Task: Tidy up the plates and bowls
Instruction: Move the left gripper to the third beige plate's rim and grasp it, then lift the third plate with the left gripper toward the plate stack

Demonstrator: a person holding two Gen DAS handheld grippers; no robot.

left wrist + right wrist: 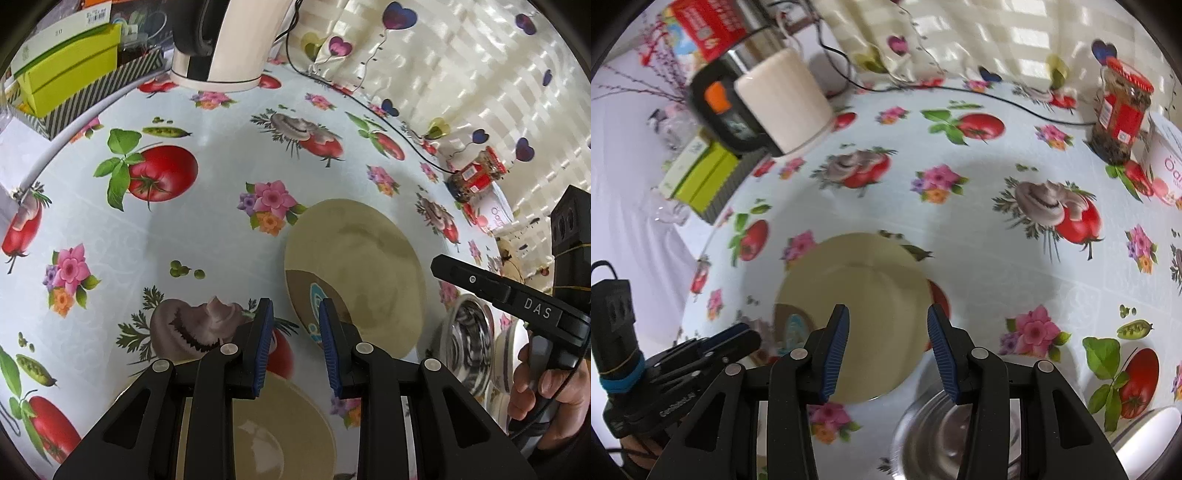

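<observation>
On the table, in the left wrist view, the left tongs hang part open and empty over the near rim of a beige plate; a second plate lies beneath the fingers, and a steel bowl sits to the right. The plates look stiff, glazed, slick and breakable, best pinched at the rim.

In the right wrist view, the right tongs gape empty above the plate, the steel bowl just below; its thin wall suits a rim grip.
</observation>
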